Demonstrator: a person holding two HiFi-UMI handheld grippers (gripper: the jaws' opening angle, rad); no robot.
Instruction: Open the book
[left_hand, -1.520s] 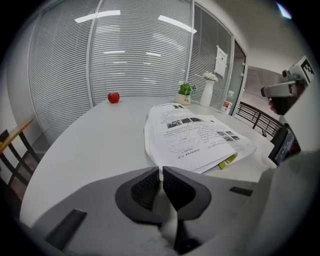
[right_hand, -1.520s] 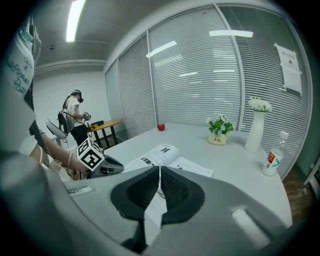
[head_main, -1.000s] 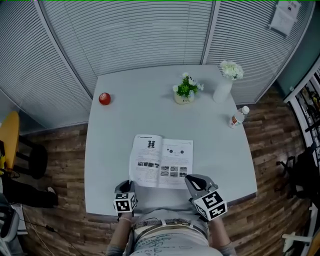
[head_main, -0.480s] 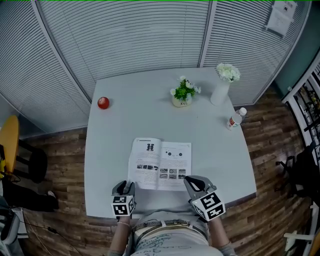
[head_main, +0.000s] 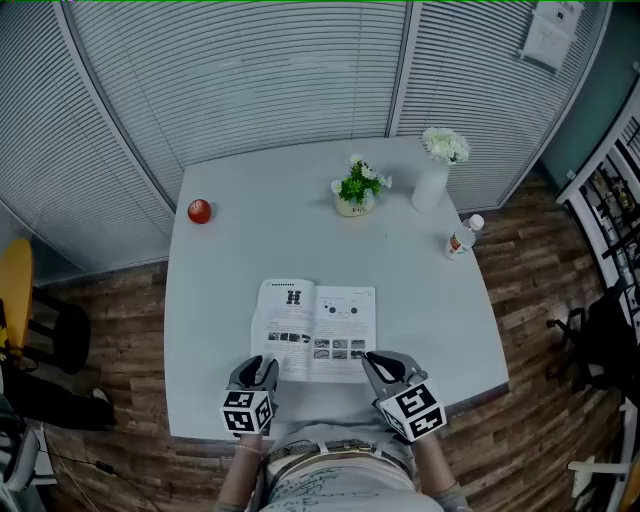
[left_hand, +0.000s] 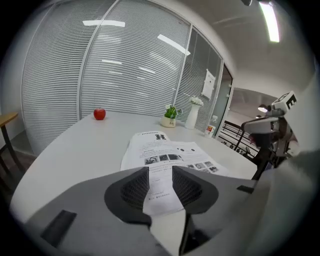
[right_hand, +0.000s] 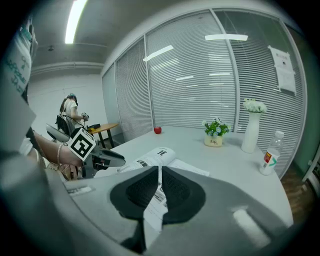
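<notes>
while the right gripper clamps the book by its near right edge, likely keeping it open, the left gripper has just been opening its jaws, empty, by the near left corner.

The book's near corners lie hidden under the left gripper and right gripper in the head view, and its print is too small to read. The top edge cuts off the wall notice. The bottle's label is illegible.
</notes>
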